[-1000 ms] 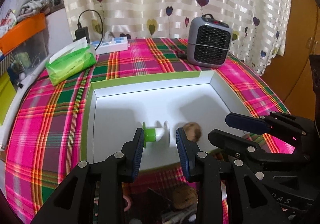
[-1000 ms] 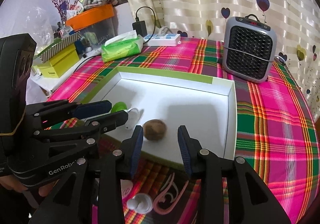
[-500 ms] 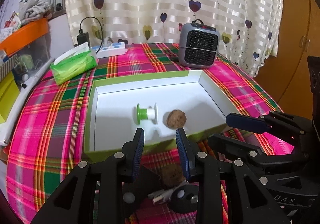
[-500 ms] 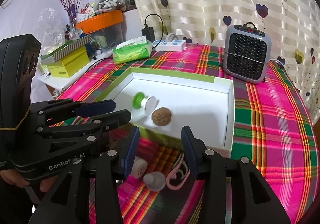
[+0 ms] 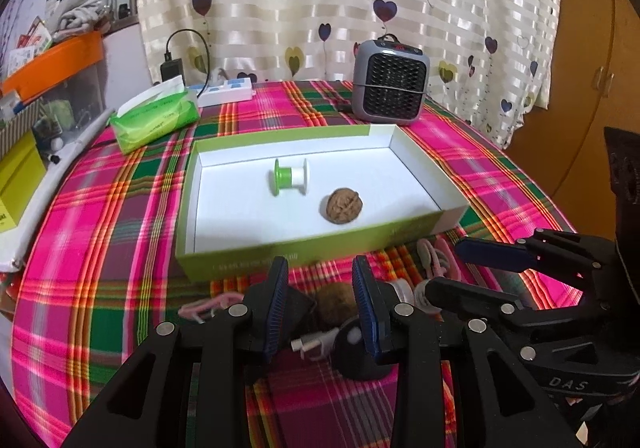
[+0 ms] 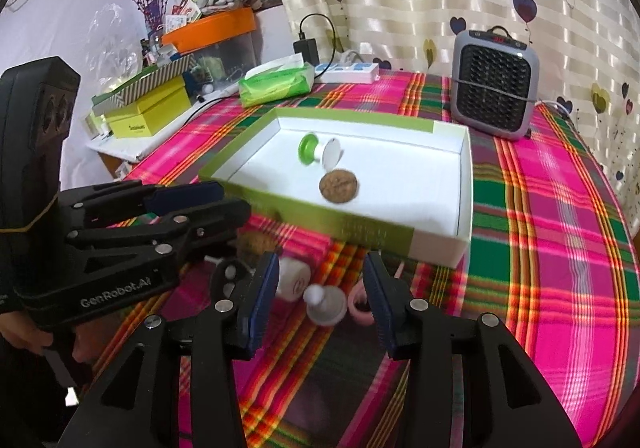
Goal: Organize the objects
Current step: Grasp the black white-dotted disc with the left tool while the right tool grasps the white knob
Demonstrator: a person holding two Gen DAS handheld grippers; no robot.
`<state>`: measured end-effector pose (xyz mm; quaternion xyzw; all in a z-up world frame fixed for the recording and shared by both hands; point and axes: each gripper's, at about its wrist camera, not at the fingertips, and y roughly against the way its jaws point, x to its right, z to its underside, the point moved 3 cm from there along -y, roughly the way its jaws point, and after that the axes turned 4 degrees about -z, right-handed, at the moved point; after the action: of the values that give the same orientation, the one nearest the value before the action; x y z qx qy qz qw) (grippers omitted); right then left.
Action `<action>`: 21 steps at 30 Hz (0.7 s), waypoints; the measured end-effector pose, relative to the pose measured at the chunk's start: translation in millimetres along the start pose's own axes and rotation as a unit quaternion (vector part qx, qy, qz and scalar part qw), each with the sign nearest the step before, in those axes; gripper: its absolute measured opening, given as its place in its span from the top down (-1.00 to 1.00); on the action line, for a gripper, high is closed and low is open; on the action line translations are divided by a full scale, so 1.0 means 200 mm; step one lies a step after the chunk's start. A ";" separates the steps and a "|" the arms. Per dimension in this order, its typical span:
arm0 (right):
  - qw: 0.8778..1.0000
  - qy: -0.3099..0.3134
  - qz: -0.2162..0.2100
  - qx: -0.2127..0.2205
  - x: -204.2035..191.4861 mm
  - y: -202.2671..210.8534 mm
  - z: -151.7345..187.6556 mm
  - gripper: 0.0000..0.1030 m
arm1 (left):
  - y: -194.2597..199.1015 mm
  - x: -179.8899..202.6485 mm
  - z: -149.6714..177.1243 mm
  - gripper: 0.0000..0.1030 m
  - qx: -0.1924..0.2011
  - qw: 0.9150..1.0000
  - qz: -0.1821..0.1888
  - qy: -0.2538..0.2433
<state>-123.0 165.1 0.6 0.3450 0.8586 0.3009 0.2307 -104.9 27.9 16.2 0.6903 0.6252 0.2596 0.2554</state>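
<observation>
While both grippers hang over the plaid tablecloth on the near side of the box, neither holds anything. The left gripper has its fingers spread, and between them, lower down on the cloth, lies a loose walnut, clear of both pads. Just in front of that gripper sit a black round-bodied object and a white cable plug, with a pink loop of cord off to its left.

The right gripper also stands with its fingers apart and nothing pinched. In the gap under them rests a small grey cap-like piece with a white knob; what it is exactly the blur does not let me say. A white roll lies just beside the left finger and a pink ring near the right finger, all on the cloth.

Inside the box, on its white floor, a green and white spool lies on its side, and a second walnut sits near it, closer to the front wall; the two are apart. Behind the box stand a grey heater, a green tissue pack and a white power strip. In the right wrist view a hand grips the left gripper's handle.
</observation>
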 end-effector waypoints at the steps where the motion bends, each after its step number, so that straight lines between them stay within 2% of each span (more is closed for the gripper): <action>1: 1.000 0.000 -0.002 -0.003 0.00 0.00 0.01 0.13 | 0.01 0.00 0.01 0.41 -0.001 1.000 0.000 0.000; 13: 1.000 0.005 -0.008 -0.019 -0.02 -0.02 0.07 0.13 | 0.08 0.00 0.10 0.41 -0.002 1.000 0.009 0.007; 18: 1.000 0.011 -0.006 -0.012 -0.03 -0.02 0.06 0.13 | 0.11 0.01 0.13 0.41 -0.003 1.000 0.016 0.008; 21: 1.000 0.015 -0.004 -0.011 -0.03 -0.03 0.05 0.26 | 0.11 0.01 0.15 0.41 -0.006 1.000 0.021 0.009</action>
<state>-115.0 161.3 -10.0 0.3345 0.8598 0.3150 0.2229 -68.7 27.0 9.3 0.6995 0.6113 0.2748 0.2479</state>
